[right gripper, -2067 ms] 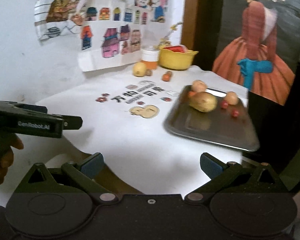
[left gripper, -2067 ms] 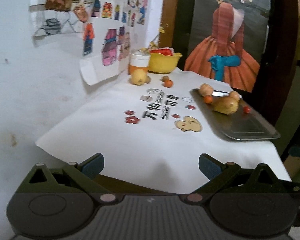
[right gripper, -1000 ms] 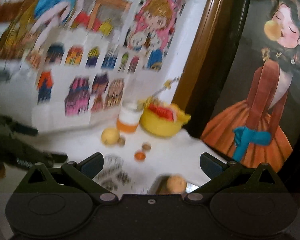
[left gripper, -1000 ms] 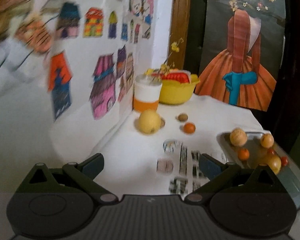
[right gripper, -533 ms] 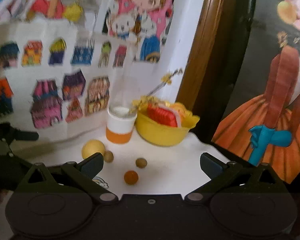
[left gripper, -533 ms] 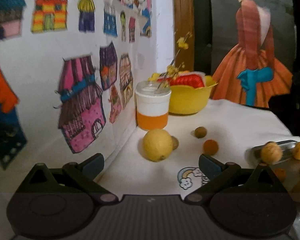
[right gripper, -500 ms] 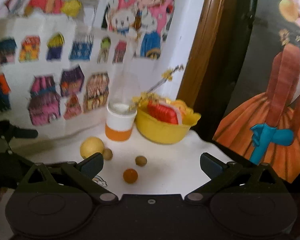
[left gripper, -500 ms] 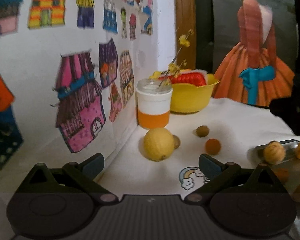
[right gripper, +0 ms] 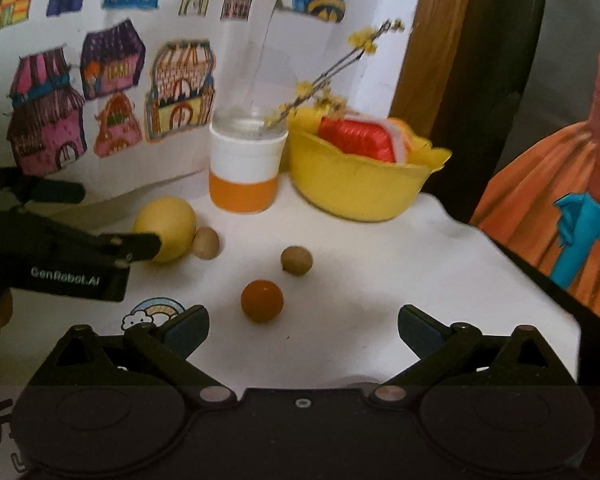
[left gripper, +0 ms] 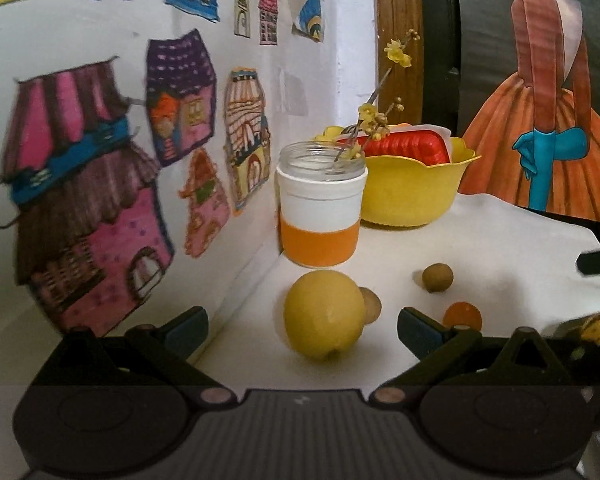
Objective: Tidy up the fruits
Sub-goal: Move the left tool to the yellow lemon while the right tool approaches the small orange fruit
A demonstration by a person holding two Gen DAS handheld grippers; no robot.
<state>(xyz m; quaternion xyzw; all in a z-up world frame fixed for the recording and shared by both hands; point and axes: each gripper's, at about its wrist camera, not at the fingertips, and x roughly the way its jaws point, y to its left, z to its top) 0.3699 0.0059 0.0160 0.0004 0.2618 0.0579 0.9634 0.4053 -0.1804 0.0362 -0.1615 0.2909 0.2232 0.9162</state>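
Round yellow lemon-like fruit sits lower centre between the gaping, empty left tool, seemingly lined up for grasping; right tool, likewise spread, faces a small orange fruit.

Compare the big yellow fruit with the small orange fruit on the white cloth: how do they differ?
The yellow fruit is much larger than the orange fruit. The yellow fruit is pale yellow, the orange fruit deep orange. A small brown ball touches the yellow fruit; the orange fruit sits alone. Both are rounded and lie loose.
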